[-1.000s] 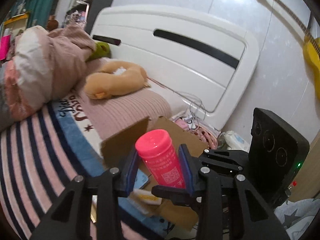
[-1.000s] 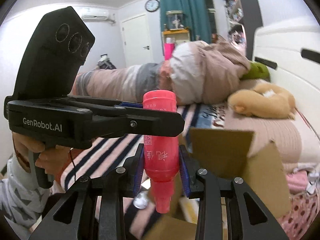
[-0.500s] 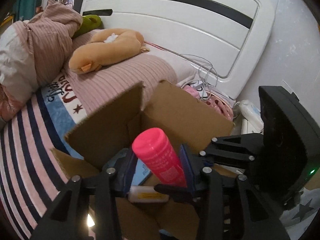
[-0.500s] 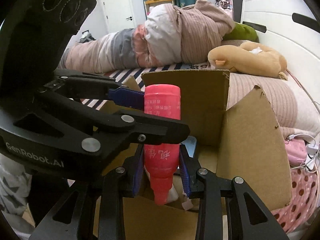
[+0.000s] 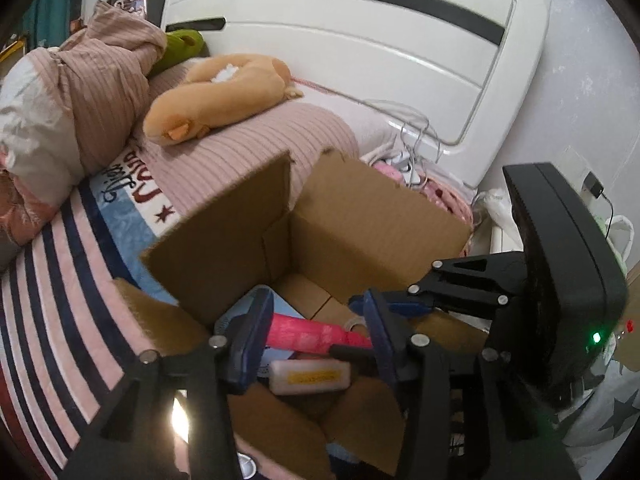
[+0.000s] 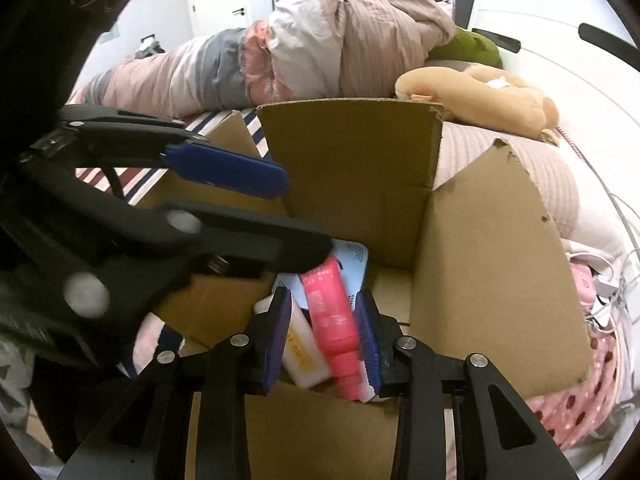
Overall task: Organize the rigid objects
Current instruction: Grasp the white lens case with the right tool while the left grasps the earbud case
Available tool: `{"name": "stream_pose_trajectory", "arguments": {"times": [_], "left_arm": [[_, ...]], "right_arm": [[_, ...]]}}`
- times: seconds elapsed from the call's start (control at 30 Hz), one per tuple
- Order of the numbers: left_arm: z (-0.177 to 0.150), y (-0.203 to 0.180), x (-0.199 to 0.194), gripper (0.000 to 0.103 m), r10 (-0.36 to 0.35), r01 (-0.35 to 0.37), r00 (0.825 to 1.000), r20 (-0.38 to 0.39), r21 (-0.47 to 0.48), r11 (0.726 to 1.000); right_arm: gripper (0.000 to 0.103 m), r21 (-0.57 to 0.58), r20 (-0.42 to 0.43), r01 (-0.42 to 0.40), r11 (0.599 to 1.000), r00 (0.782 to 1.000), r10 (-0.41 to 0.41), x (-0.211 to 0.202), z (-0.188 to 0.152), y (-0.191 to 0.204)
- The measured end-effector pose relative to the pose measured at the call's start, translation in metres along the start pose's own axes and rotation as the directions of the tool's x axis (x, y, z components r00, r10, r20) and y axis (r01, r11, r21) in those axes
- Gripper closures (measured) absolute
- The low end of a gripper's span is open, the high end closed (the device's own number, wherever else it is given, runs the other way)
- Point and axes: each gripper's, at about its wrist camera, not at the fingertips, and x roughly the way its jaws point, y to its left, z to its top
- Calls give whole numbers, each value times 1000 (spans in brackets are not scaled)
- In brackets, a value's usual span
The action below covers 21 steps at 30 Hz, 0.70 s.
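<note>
A pink bottle (image 5: 308, 334) lies on its side inside the open cardboard box (image 5: 360, 220), beside a white bar with a yellow label (image 5: 310, 376). My left gripper (image 5: 316, 336) is open above the box, its blue pads apart on either side of the bottle. In the right wrist view the pink bottle (image 6: 334, 314) lies in the box (image 6: 492, 280) on a light blue item (image 6: 354, 260). My right gripper (image 6: 326, 332) is open around the bottle and the white bar (image 6: 304, 350). The left gripper's fingers (image 6: 228, 168) reach in from the left.
The box sits on a striped bedspread (image 5: 60, 300). An orange plush toy (image 5: 216, 92) and a bundled pink duvet (image 5: 80, 92) lie behind it, below the white headboard (image 5: 360, 48). A pink dotted basket (image 6: 600, 364) with cables stands to the right of the box.
Both grippers lowered into the box and opened. The pink bottle, held upright by both before, now lies on its side in the box.
</note>
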Motion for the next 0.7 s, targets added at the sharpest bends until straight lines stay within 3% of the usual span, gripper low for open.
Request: {"name": "stream_pose_trajectory", "arguments": {"times": [0.2,0.27,0.43,0.57,0.7], "left_arm": [[-14,22,-64,39,97,-92,989,115,-46,995],[-26,34,-89,33,155,-147,977,149,-62,987],[-61,68,-130,30,265,-248,951,160,-118,962],[-96,101,-137,30,326,-307,937,124,-149,940],[-125,138,-114,30,306,-292,950,65,-171,941]], "right_arm": [[69,-8,65,23,1000,998,-22,-32,8,17],[69,-26,93,0,1000,996,3,-42,13,32],[69,-101,145,-126,987,979,140,-52,26,90],[68,-184,101,-202,962,970,223,-32,26,143],[68,-188,-13,-253,949,967,255,12,14,175]]}}
